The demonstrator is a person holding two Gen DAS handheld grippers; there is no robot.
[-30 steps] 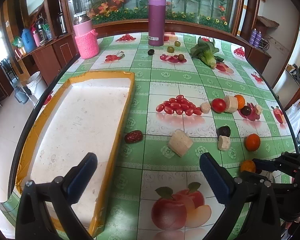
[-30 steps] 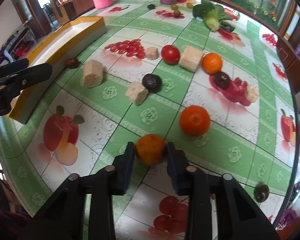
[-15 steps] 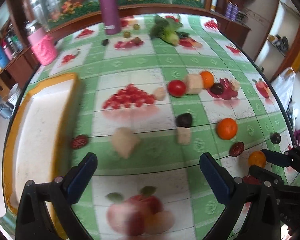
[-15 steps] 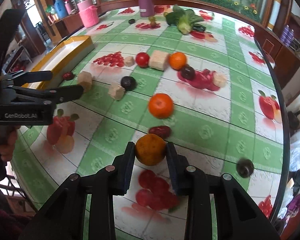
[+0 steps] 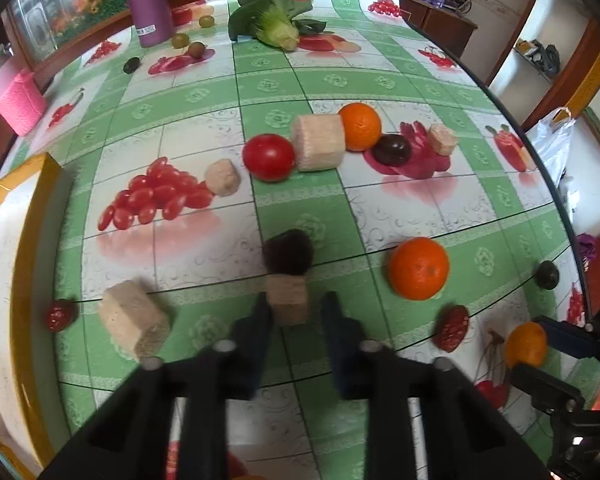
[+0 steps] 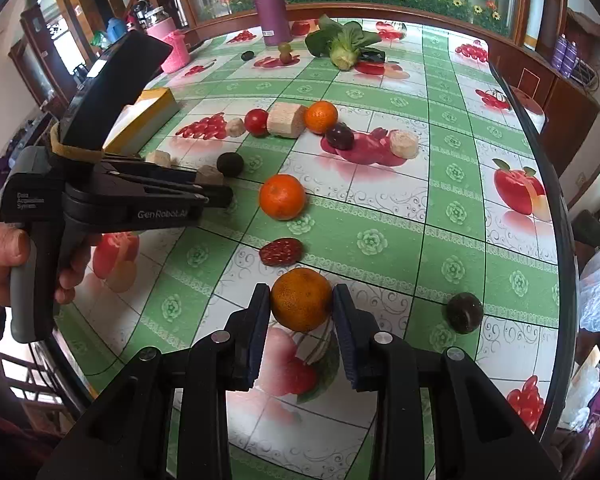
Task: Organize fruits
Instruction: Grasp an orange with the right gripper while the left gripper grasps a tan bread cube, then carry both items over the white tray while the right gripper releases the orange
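Note:
In the left wrist view my left gripper [image 5: 296, 304] points steeply down, its jaws closed around a small beige cube [image 5: 286, 300] on the fruit-print tablecloth. A dark plum [image 5: 288, 252] touches the cube's far side. My right gripper [image 6: 301, 294] is shut on a small orange [image 6: 302, 300] held just above the cloth. That same orange [image 5: 526, 344] shows at the right edge of the left wrist view. In the right wrist view a person's hand [image 6: 4, 256] holds the left gripper [image 6: 216, 196] at the left, over the beige cube [image 6: 210, 174].
A loose orange [image 5: 418, 268] and a red date [image 5: 452, 328] lie right of the left gripper. A bigger beige block [image 5: 134, 320] lies to its left, beside the yellow-rimmed tray [image 5: 32, 240]. Farther back are a tomato [image 5: 269, 157], a beige cylinder [image 5: 318, 142], another orange [image 5: 359, 126], greens [image 5: 272, 20] and a purple bottle [image 5: 146, 0].
My left gripper swung right from the tray, sank toward the table and went from wide open to closed around the small beige cube. The right gripper drifted back with its orange.

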